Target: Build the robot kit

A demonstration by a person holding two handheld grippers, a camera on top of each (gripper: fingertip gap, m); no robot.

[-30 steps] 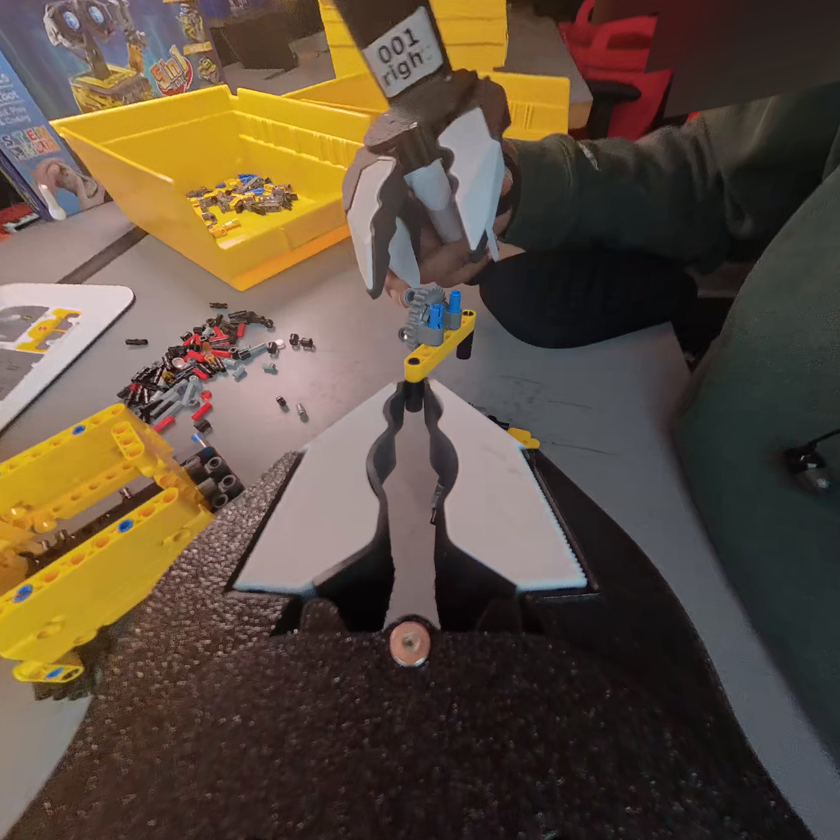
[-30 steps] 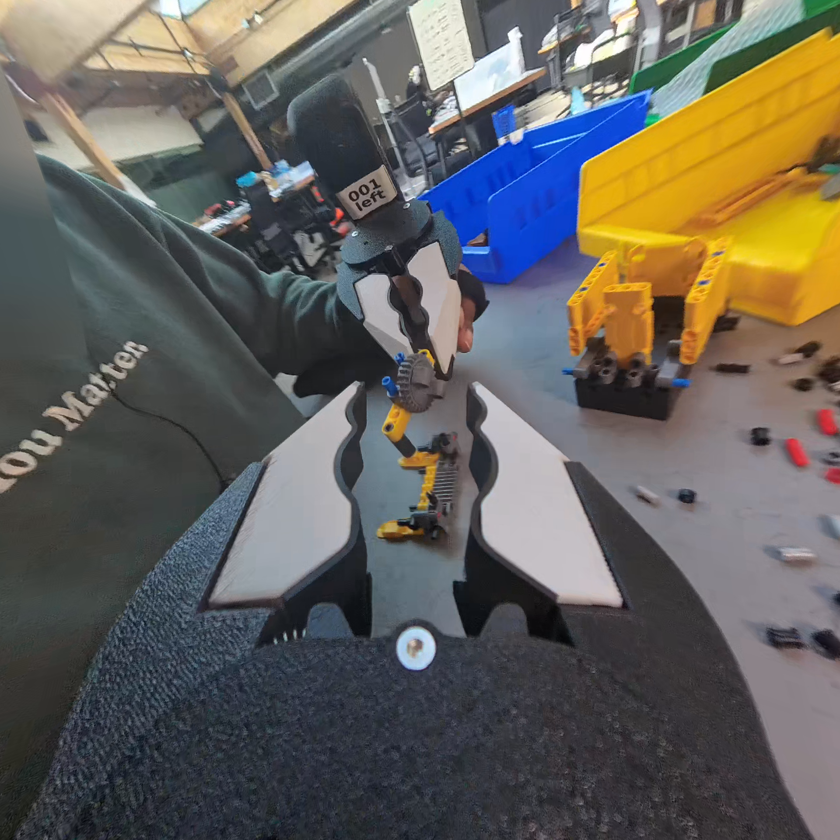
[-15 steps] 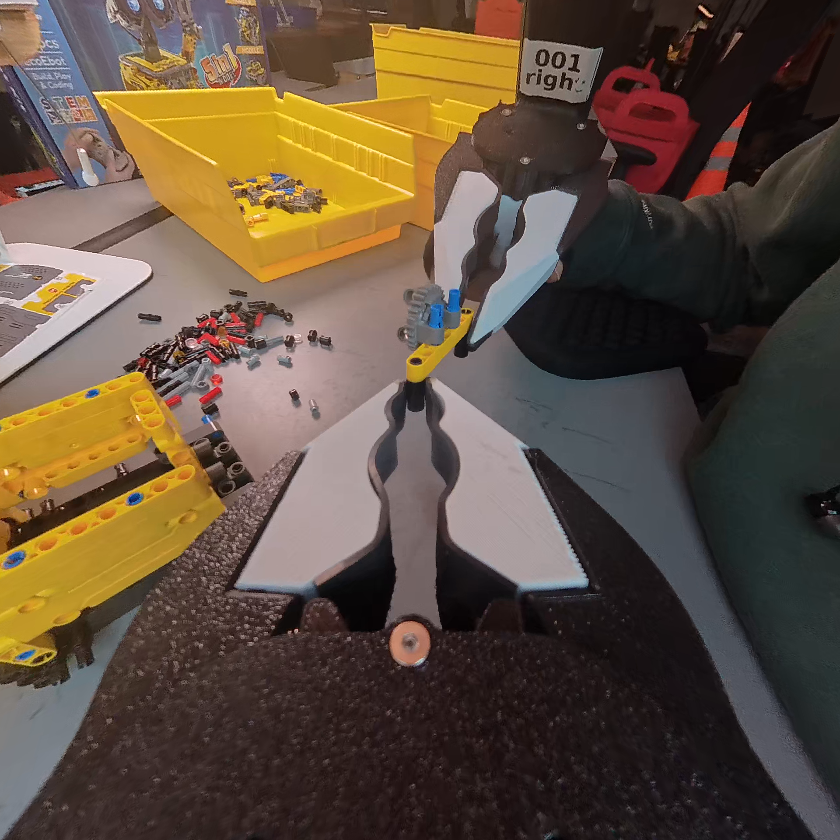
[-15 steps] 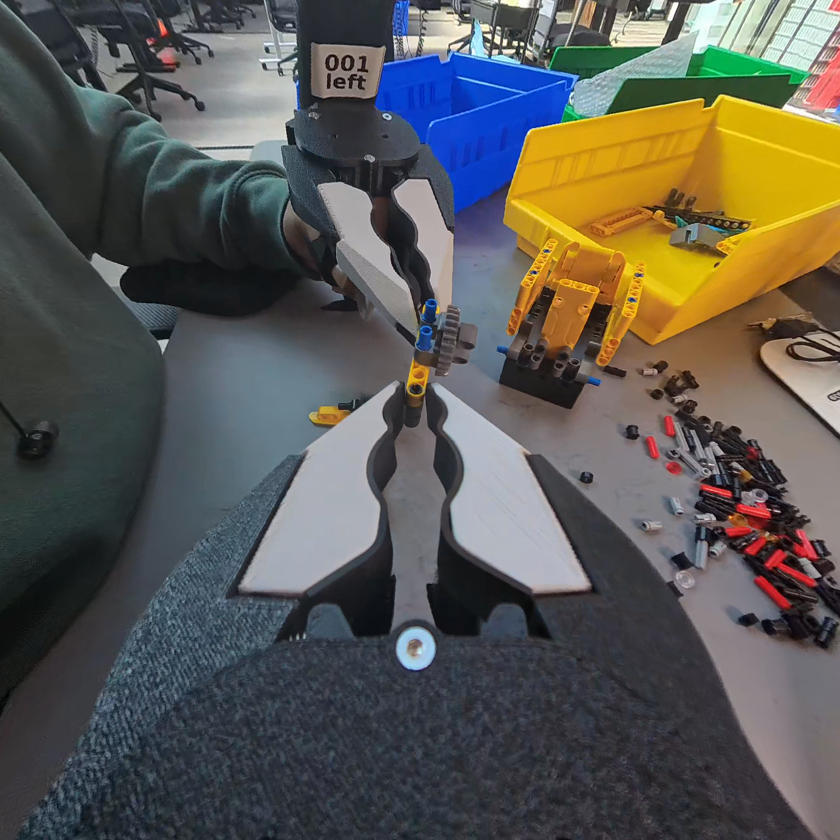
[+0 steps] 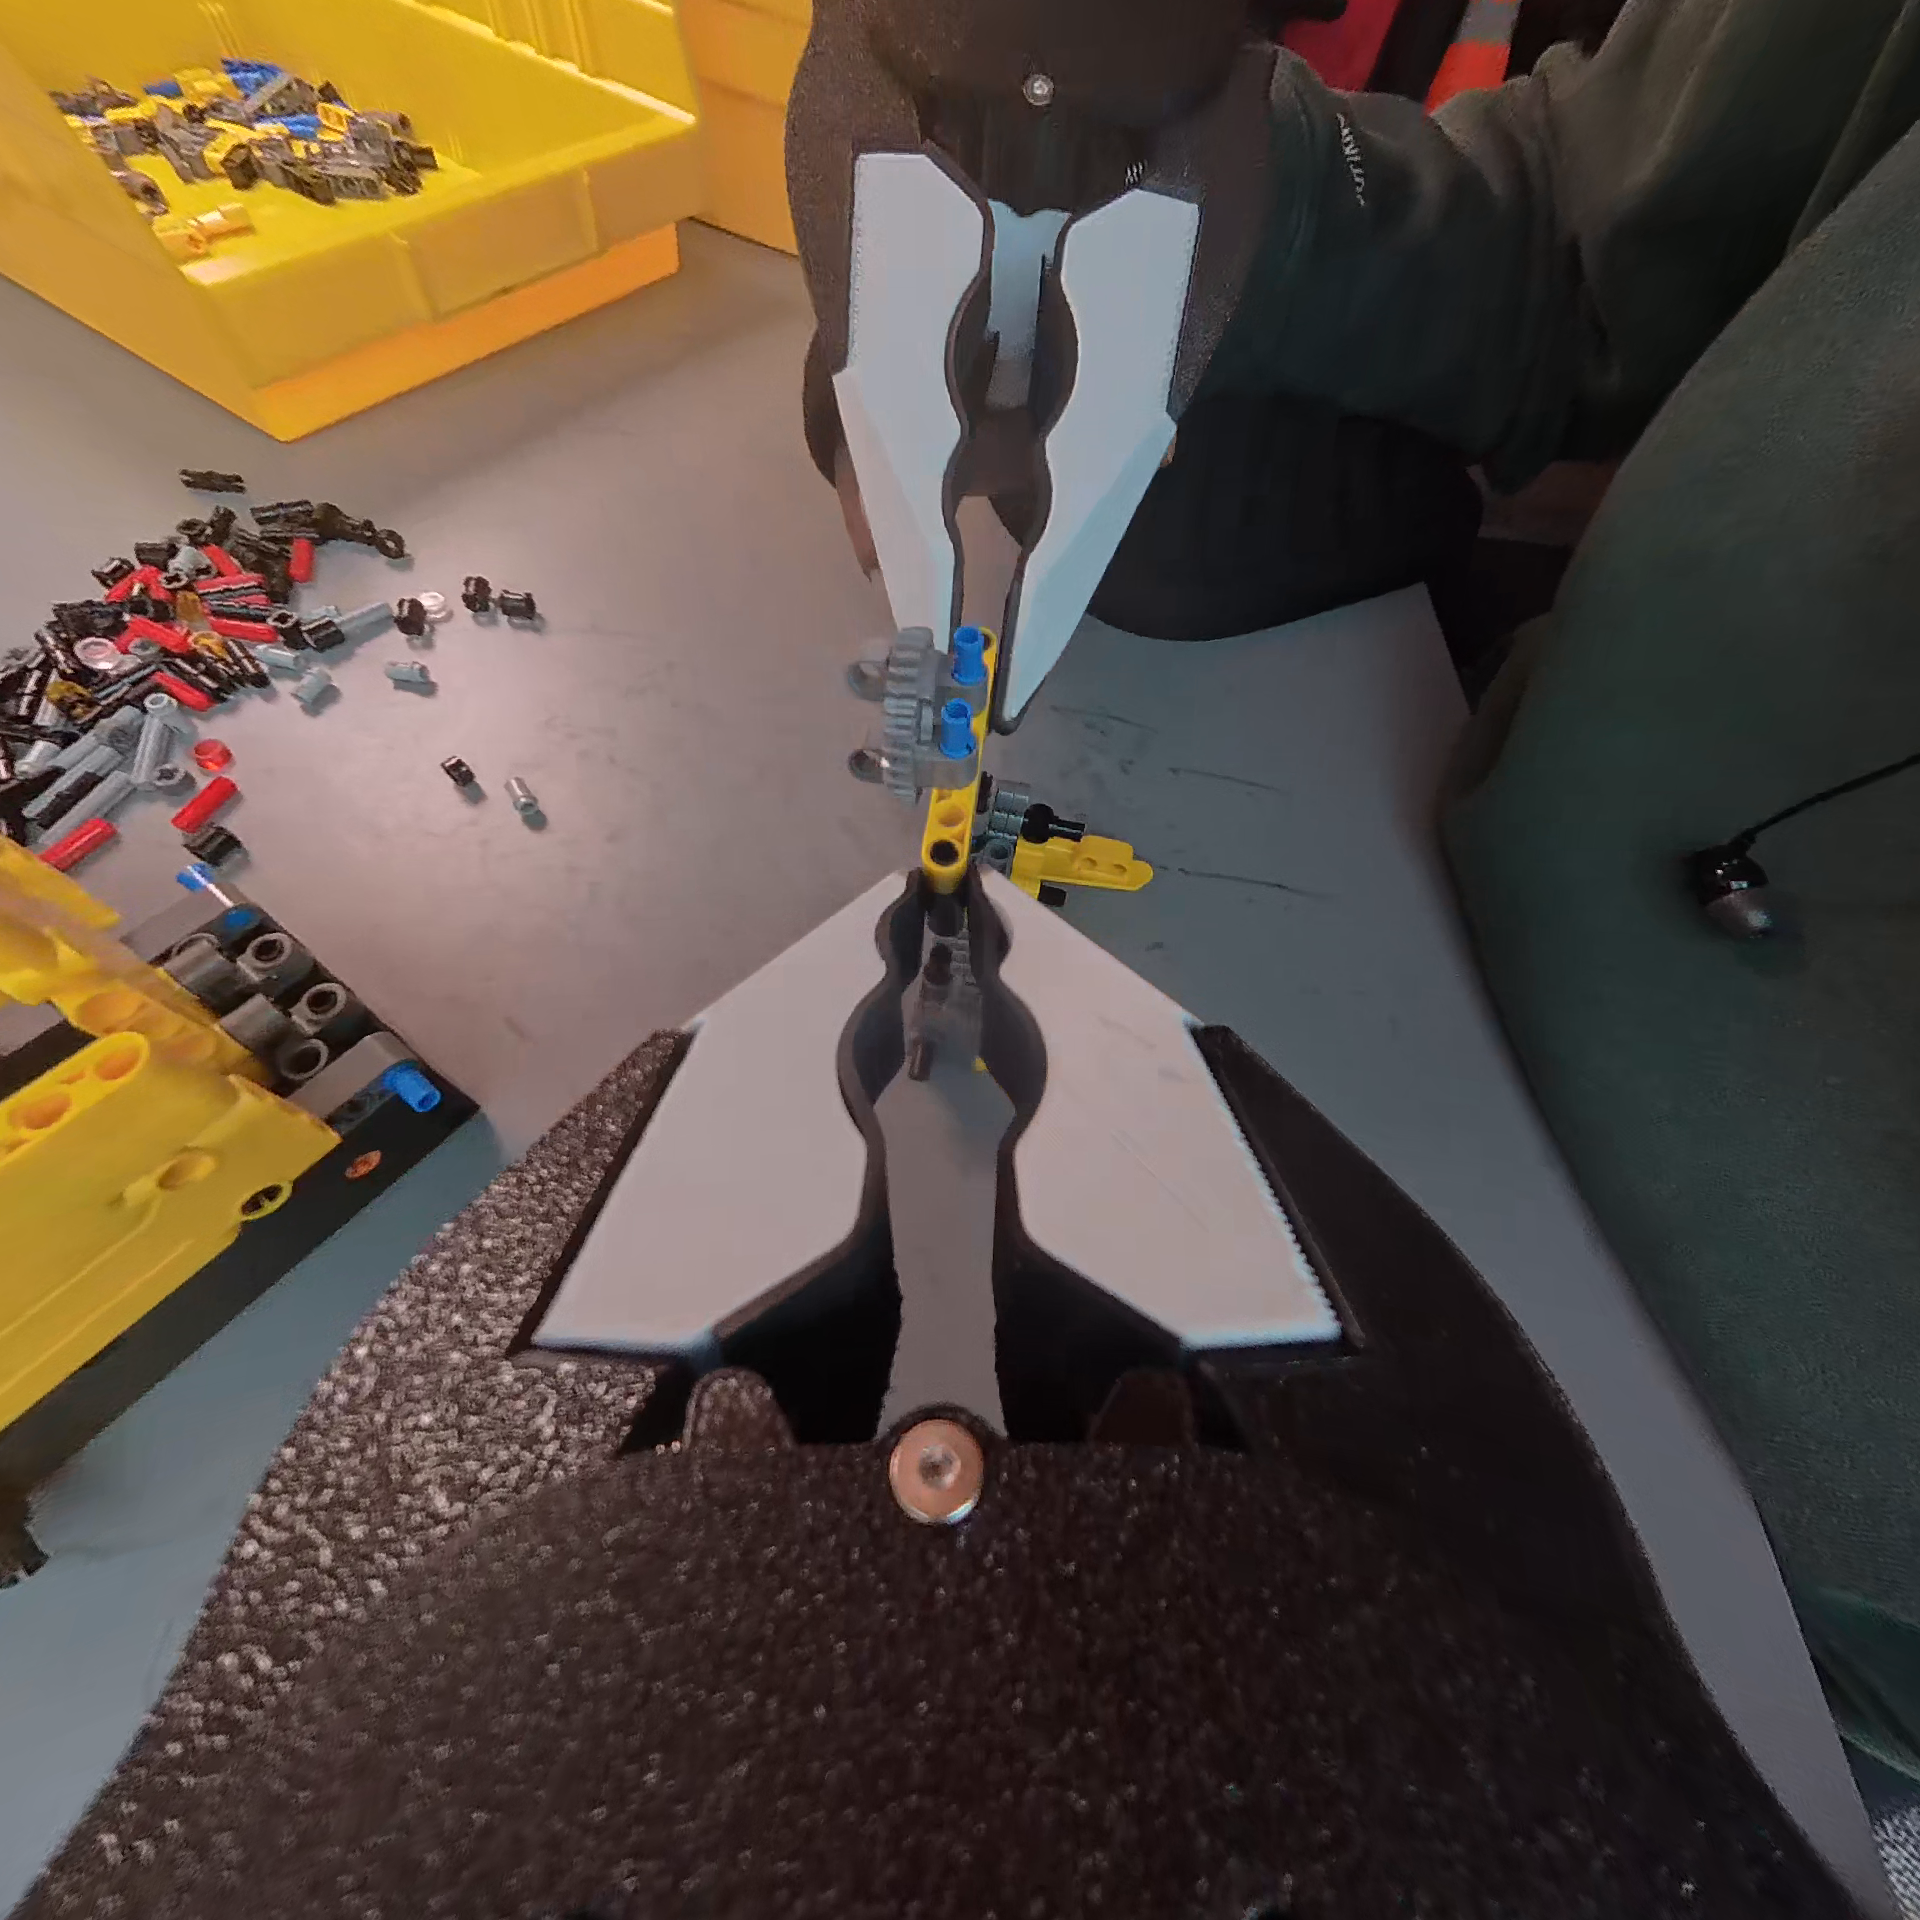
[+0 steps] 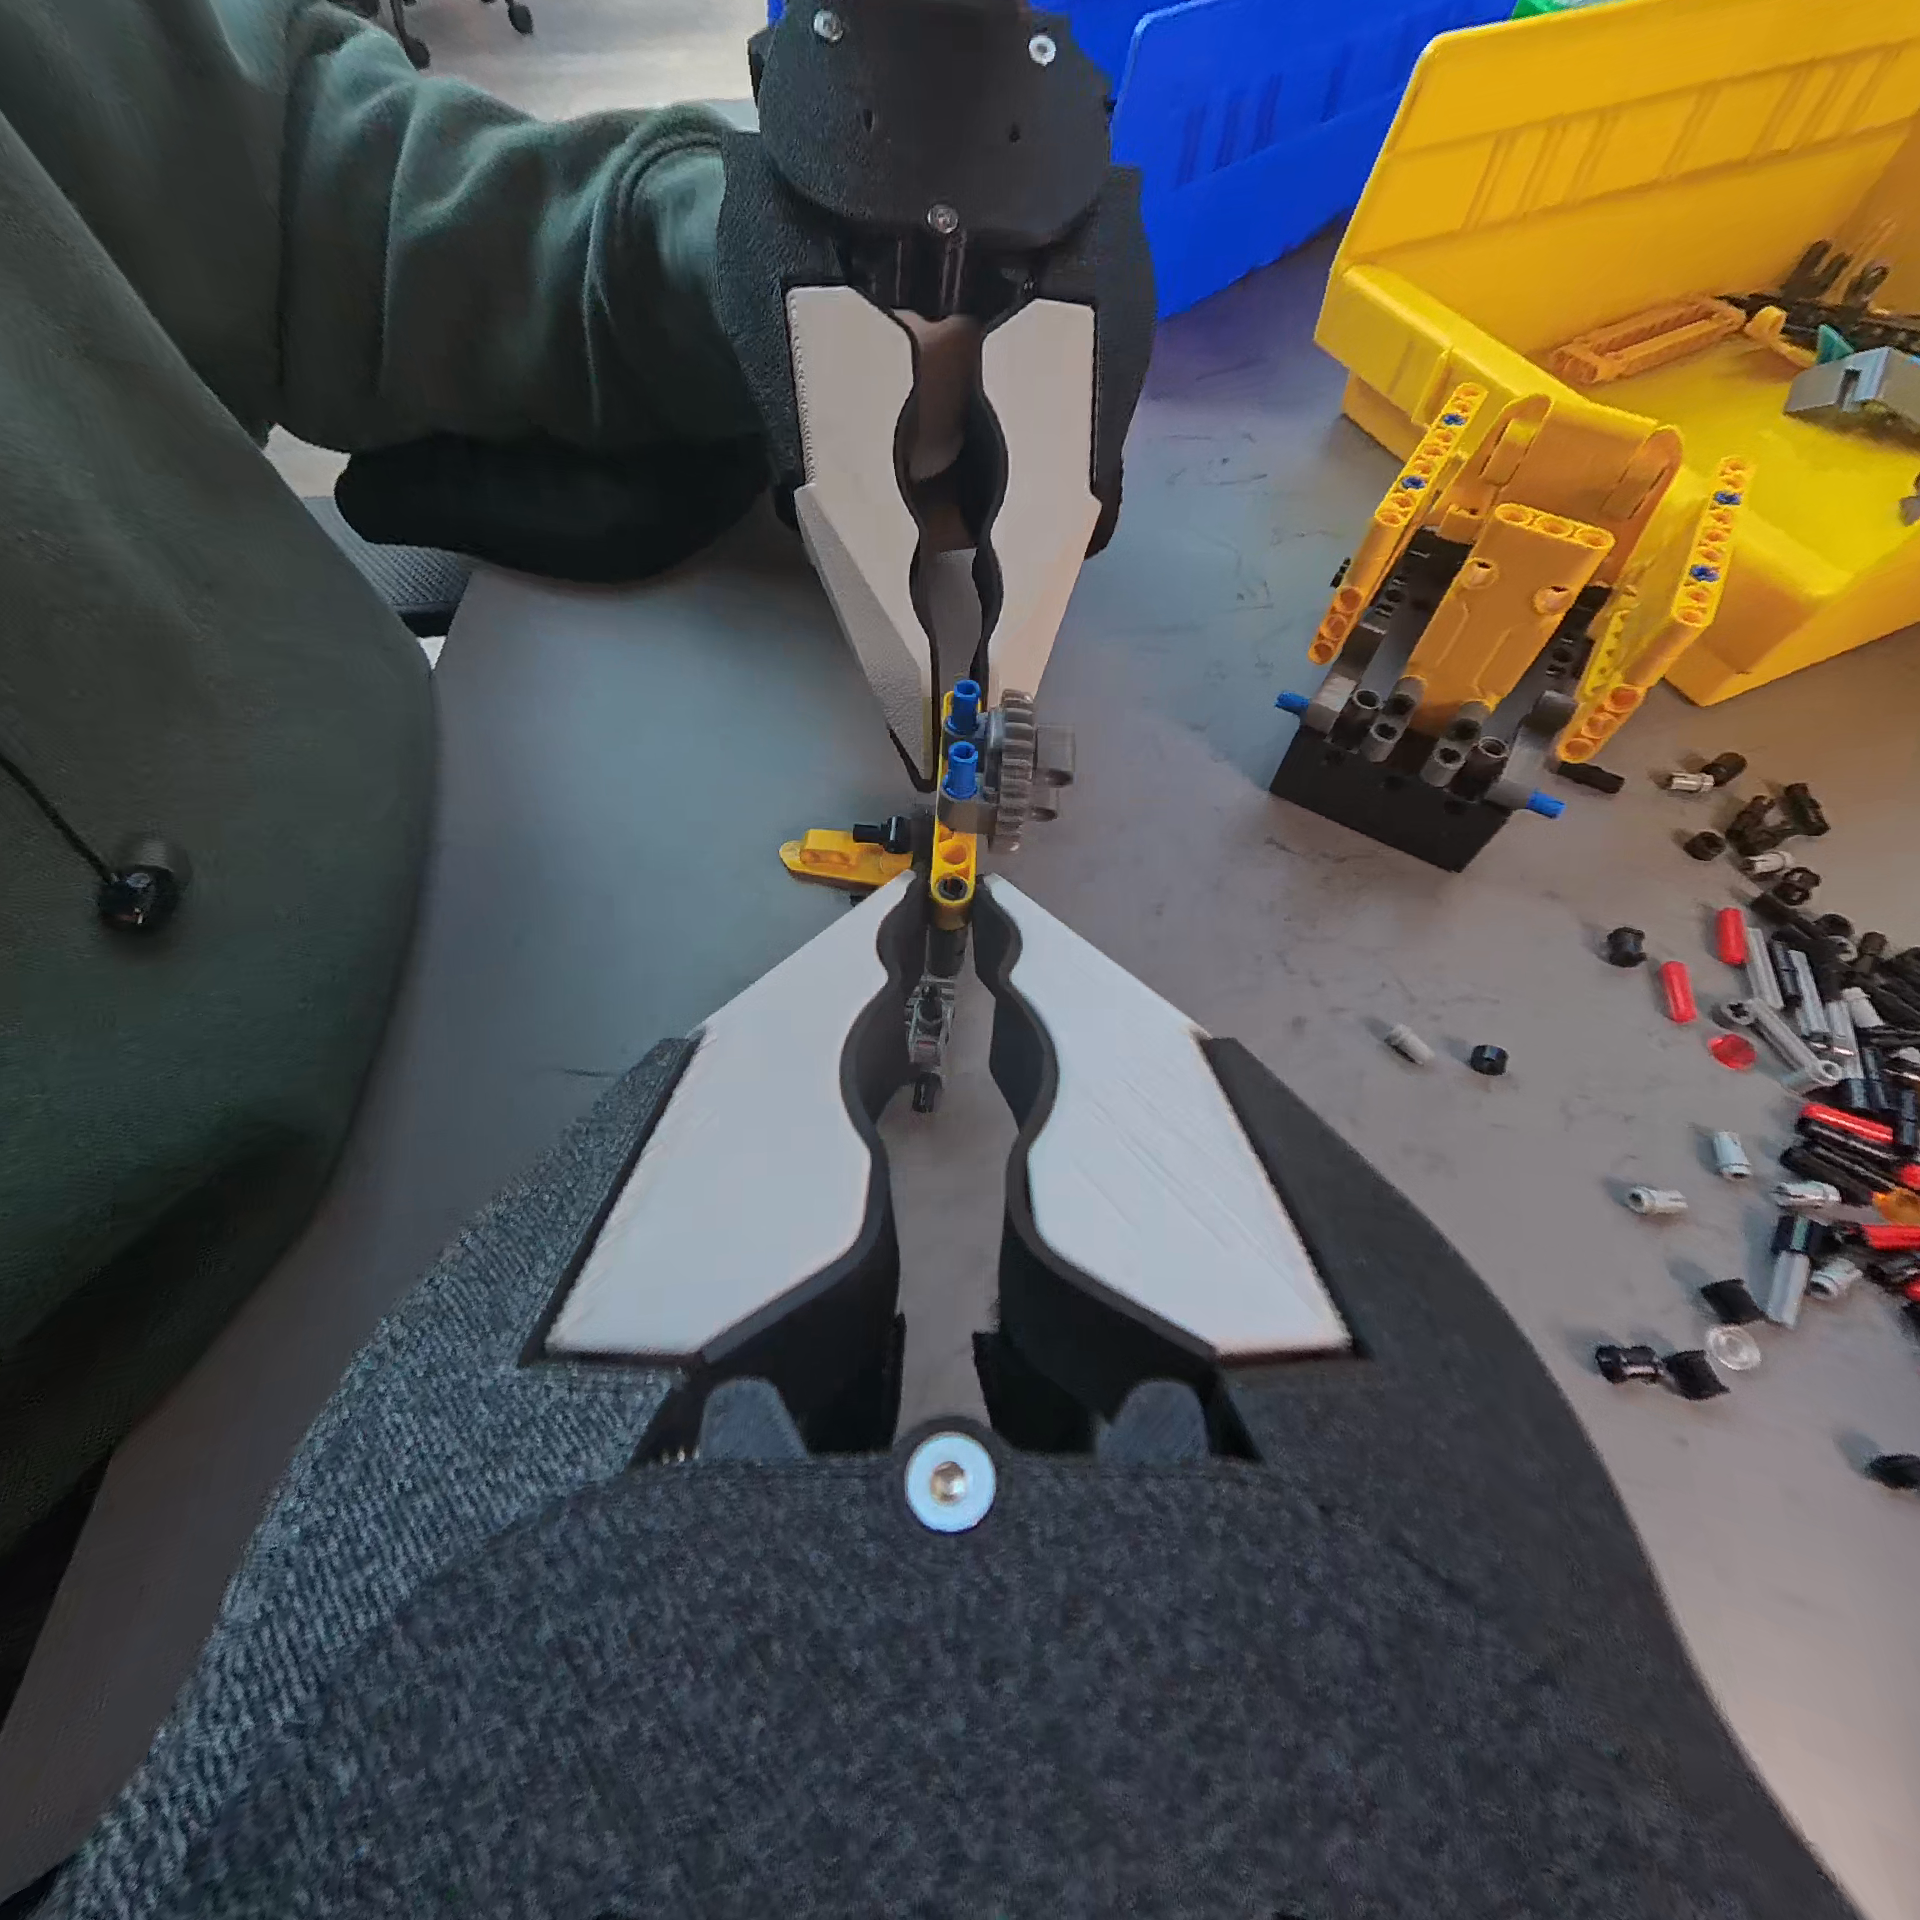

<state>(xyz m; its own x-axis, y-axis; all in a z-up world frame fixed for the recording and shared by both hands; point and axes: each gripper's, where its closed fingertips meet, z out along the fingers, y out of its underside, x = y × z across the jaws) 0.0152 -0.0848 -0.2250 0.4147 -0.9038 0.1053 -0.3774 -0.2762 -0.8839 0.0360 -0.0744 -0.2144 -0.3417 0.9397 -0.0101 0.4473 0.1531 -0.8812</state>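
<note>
A small assembly, a yellow beam with a grey gear and two blue pins, is held in the air above the grey table. My left gripper is shut on its near end. My right gripper faces it tip to tip, shut on the far end. In the right wrist view the right gripper grips the beam beside the gear, with the left gripper opposite. A second small yellow and grey assembly lies on the table below; it also shows in the right wrist view.
A pile of loose red, black and grey pins lies on the table. A yellow and black build stands nearby. Yellow bins and a blue bin stand behind. A person's green sleeves flank the grippers. My left and right fingertips are right by each other.
My right gripper, open a second ago, came in and shut on the free end of the beam. Both grippers lowered and lined up tip to tip. The beam turned in line with them.
</note>
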